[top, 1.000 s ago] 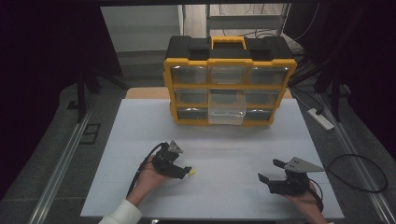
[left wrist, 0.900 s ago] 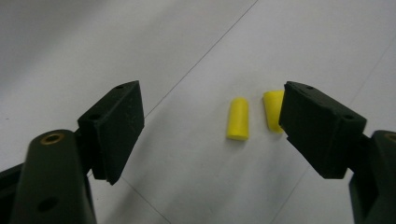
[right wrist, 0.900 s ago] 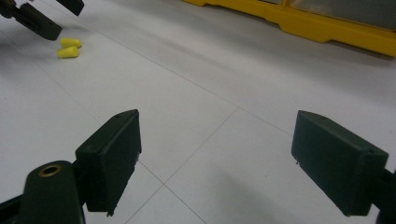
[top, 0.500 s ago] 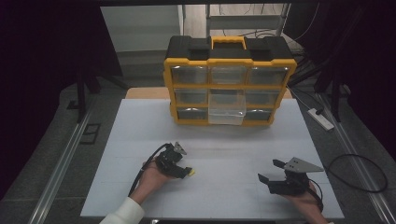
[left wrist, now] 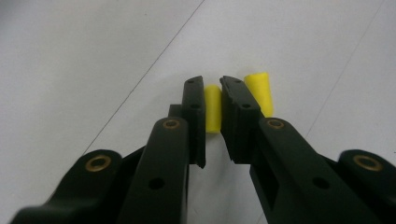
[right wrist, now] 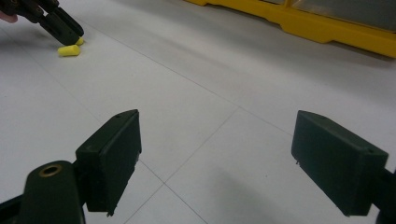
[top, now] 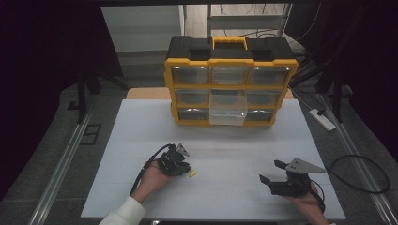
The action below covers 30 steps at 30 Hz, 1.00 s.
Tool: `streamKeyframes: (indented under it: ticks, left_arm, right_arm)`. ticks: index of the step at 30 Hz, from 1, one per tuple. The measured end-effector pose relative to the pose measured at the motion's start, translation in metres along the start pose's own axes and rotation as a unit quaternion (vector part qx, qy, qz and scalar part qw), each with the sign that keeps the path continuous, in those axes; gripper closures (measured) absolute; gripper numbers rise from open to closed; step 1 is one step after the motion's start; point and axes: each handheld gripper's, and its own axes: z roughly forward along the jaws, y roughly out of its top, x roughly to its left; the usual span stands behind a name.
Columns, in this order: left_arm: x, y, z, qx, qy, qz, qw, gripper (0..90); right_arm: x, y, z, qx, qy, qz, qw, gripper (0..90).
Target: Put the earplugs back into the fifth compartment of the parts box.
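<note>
L gripper (left wrist: 212, 100) jaws just closed, pinching one yellow earplug (left wrist: 213, 108); 2nd earplug (left wrist: 261, 92) lies just beside it on white table (top: 234, 154), well in front of yellow organizer (top: 230, 89). R gripper (right wrist: 217, 158) spread wide, nothing between jaws.

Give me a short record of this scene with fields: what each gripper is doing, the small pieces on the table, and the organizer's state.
left gripper: jaws have just been closing, now shut on one yellow foam earplug
second earplug: lies free on the white table, beside the held one
right gripper: open, holds nothing, resting low over the table
organizer: yellow and black, upright at the far edge
clear drawer: middle column, pulled out
</note>
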Motion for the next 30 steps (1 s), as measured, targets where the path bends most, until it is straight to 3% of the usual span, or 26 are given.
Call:
streamKeyframes:
  ticks: [6,12,20,30]
  left_arm:
    - [-0.001,-0.001,-0.003,-0.009,0.010,0.005,0.9999,80.3]
    - [0.000,-0.002,-0.016,-0.055,0.021,0.003,0.9983,80.2]
    - [-0.002,-0.006,-0.037,-0.133,0.034,-0.010,0.9905,80.0]
    - [-0.006,-0.013,-0.051,-0.207,0.042,-0.024,0.9771,79.8]
  right_arm:
    - [0.000,0.000,0.000,0.000,-0.002,0.001,1.0000,16.3]
    - [0.000,0.000,0.000,0.001,-0.003,0.000,1.0000,16.4]
    - [0.000,-0.001,0.001,0.003,-0.005,0.000,1.0000,16.4]
    - [0.000,-0.001,0.000,0.003,-0.006,0.000,1.0000,16.4]
